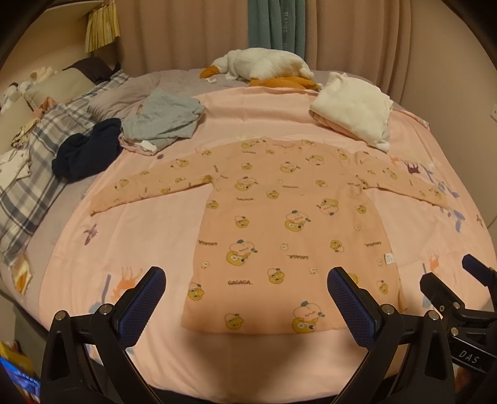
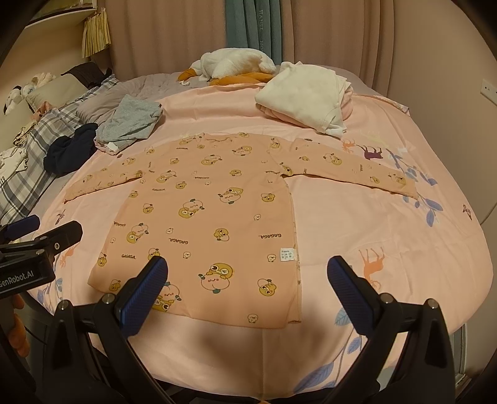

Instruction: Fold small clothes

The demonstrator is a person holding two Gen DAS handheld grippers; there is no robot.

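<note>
- Lying flat on the pink bedsheet, front down or up hard to tell: a small pink long-sleeved shirt printed with cartoon bears and "GAGAGA", both sleeves stretched out sideways, hem nearest the cameras.
- Showing a small white care label near the shirt's right side seam, low on the body.
- Hovering just short of the hem, left gripper with its 2 blue-padded fingers spread wide apart, gripping nothing, clear of the fabric.
- Hanging over the shirt's lower right corner, right gripper, fingers likewise held well apart, empty; left finger overlapping the hem in view, right finger over bare sheet.
- Appearing at the right edge of the left wrist view and the left edge of the right wrist view: each gripper's neighbour, so both sitting side by side near the bed's front edge.
- Resting behind the shirt, left of the collar: a rumpled grey garment touching a dark navy one.
- Sitting behind the right sleeve: a cream garment pile, apart from the shirt.
- Lying at the far end of the bed: a white plush goose with orange feet, in front of beige curtains.
- Lining the left side: a plaid blanket, possibly over pillows, blurred at the fisheye edge.
</note>
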